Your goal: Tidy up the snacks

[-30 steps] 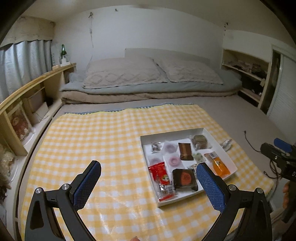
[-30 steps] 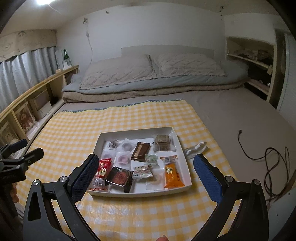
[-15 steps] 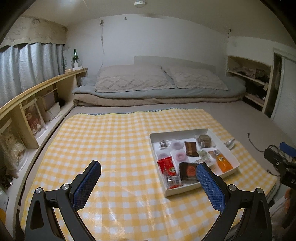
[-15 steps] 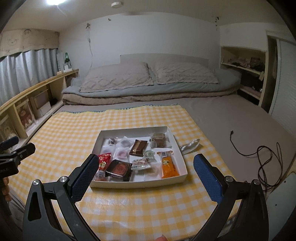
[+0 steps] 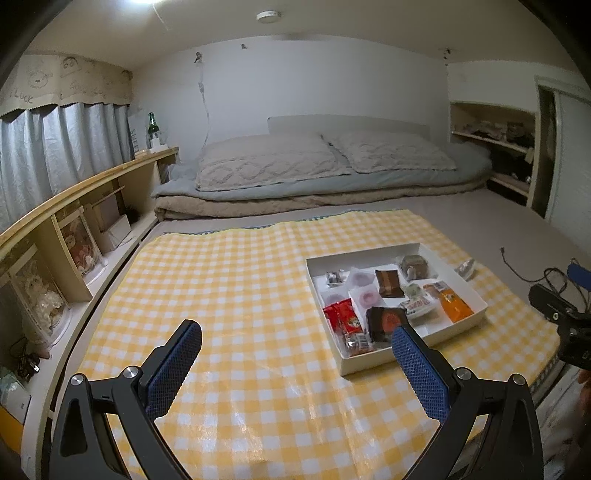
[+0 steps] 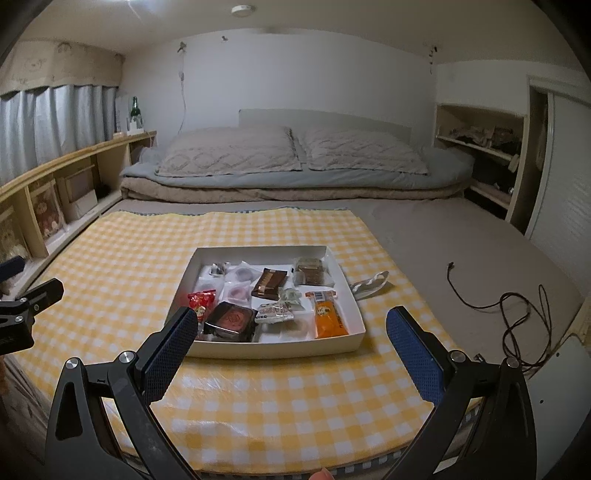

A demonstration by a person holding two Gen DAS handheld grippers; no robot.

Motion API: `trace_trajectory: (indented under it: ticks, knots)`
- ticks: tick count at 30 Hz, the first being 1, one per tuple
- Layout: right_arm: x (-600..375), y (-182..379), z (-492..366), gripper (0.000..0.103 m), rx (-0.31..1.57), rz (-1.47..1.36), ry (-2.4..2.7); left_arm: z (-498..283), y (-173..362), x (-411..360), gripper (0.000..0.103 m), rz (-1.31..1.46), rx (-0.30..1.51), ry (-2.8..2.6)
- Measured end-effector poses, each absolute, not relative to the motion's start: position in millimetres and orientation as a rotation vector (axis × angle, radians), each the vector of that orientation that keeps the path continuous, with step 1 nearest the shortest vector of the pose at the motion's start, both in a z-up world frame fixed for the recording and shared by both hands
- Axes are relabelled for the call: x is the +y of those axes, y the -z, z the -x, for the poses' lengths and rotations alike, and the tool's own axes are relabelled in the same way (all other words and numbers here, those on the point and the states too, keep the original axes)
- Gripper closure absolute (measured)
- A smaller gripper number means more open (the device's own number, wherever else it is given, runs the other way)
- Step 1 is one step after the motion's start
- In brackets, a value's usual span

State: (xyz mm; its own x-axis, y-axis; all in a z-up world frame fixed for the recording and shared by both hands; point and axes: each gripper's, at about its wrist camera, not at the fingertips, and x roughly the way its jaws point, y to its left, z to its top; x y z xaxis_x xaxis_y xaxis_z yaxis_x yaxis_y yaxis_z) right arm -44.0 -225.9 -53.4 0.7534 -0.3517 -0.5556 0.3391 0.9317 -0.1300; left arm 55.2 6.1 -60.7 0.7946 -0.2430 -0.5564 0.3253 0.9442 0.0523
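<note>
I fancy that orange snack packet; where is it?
The orange packet lies inside the white tray, near its front right corner in the right wrist view.

You face a white wall (image 6: 314,81); two pillows (image 6: 291,153) lie on folded bedding, grey curtains (image 5: 55,147) hang above a wooden shelf (image 5: 85,192), ceiling light (image 6: 242,10) on.

Glossy checked cloth (image 6: 258,387) (plastic-looking); matt white card tray (image 6: 273,349); shiny snack wrappers (image 6: 328,317).

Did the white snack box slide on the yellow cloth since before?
No. The box keeps its spot on the cloth, beside the same wrapper. Only the cameras pulled back.
</note>
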Motion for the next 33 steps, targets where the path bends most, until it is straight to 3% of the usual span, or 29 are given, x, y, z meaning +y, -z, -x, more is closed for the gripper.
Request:
trace_trajectory:
  ticks: [33]
  knots:
    - [-215.0, 60.5, 39.9, 0.000, 0.613, 0.061, 0.364, -47.5, 63.6, 7.0, 0.000, -0.125, 0.576, 0.281]
